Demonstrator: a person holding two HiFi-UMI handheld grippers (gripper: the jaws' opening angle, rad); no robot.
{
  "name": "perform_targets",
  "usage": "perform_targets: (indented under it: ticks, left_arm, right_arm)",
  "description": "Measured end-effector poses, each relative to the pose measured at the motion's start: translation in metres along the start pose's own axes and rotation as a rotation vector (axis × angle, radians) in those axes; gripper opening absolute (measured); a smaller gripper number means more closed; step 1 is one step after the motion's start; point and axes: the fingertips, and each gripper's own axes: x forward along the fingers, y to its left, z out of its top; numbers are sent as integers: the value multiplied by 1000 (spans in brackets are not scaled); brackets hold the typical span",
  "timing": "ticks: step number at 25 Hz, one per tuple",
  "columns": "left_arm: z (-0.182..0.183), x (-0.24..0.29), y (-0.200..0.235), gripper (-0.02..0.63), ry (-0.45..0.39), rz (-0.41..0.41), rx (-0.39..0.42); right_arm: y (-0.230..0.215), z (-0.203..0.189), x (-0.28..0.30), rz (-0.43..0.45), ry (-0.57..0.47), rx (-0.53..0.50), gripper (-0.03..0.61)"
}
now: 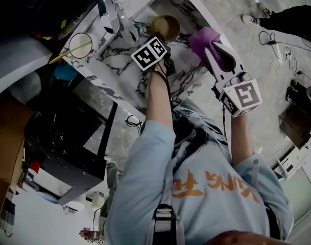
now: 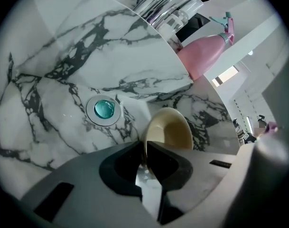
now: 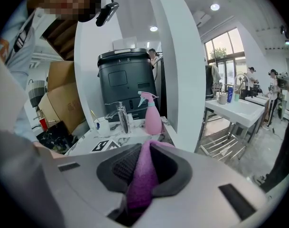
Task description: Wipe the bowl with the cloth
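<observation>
Two grippers work over a marble bench [image 1: 119, 60] that has a sink set into it. The left gripper [image 2: 145, 150] has its jaws drawn almost together, pinching the thin rim of the bowl [image 2: 170, 129]. The bowl is tan and stands tipped on edge in the sink, just above centre in the left gripper view, with its hollow turned to the right of the frame. In the head view it sits at top centre, just above that gripper's marker cube. A round drain [image 2: 103, 109] with a teal plug lies to the left of the bowl, a little apart from it. A chrome tap [image 2: 170, 4] reaches in at the top of the frame, and a pink spray bottle [image 2: 203, 53] stands at the upper right. The right gripper [image 3: 146, 148] has its jaws clamped on the purple cloth [image 3: 143, 175], a fold of which bunches up between the pads and pokes past the tips. In the head view the cloth hangs right of the bowl, near it but apart
</observation>
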Motion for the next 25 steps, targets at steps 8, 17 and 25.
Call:
perform_targets:
  ticks: [8, 17, 25]
  left_arm:
    - [20, -34, -28, 28, -70, -92, 28]
    - [48, -113, -96, 28, -181, -282, 225]
    - [43, -194, -130, 28, -269, -437, 324]
  right_arm:
    - [5, 7, -13, -20, -31, -11, 74]
    - [4, 38, -44, -9, -164, -17, 74]
    - [9, 66, -75, 52, -289, -25, 74]
